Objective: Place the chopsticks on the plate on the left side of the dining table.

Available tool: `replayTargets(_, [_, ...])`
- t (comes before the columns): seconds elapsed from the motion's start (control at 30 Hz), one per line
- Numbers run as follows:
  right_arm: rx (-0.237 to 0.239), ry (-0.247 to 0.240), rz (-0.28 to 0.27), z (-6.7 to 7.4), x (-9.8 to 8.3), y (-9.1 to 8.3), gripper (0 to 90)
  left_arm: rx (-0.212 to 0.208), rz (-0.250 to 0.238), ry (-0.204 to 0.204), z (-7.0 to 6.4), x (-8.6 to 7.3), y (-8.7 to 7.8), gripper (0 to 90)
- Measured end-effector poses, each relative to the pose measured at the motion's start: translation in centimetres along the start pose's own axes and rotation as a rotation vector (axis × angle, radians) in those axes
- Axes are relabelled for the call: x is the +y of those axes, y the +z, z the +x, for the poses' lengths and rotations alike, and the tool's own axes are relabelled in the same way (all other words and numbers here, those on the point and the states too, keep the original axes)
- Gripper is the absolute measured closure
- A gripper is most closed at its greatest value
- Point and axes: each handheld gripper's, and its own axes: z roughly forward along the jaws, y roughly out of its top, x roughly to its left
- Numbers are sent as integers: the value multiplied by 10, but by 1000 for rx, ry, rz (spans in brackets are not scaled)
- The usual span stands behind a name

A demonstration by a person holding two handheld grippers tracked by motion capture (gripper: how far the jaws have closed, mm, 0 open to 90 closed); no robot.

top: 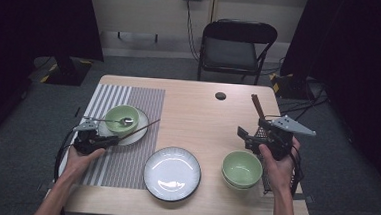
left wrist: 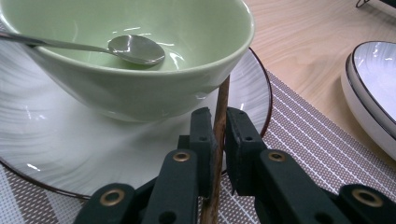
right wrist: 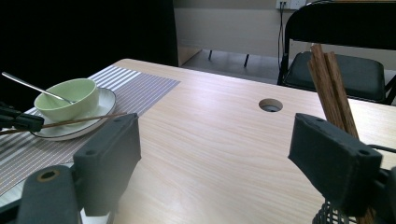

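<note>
Pinching 1 brown chopstick (left wrist: 219,121) beside the green bowl (left wrist: 140,70), left gripper (left wrist: 218,135) fingers grasp it; right gripper (right wrist: 224,154) fingers released.

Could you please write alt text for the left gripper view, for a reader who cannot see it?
The left gripper is closed on a brown chopstick whose far end runs beside a green bowl. The bowl holds a metal spoon and stands on a white plate, on a striped placemat. Another white plate lies at the right edge.

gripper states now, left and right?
Left gripper: shut on a chopstick, beside the green bowl.
Right gripper: open, holding nothing.
</note>
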Motion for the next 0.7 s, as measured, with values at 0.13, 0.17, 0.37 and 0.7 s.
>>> replayTargets(0.13, [0, 2, 1, -1, 0, 0, 159, 0, 1, -2, 1, 0, -1, 818])
replayTargets(0.17, [1, 1, 0, -1, 0, 0, 159, 0, 2, -1, 1, 0, -1, 818])
replayTargets(0.37, [-8, 4, 6, -3, -1, 0, 159, -1, 7, 3, 2, -2, -3, 814])
replayTargets(0.7, [-17, -4, 23, -5, 0, 2, 170, 16, -23, -8, 2, 0, -10, 664])
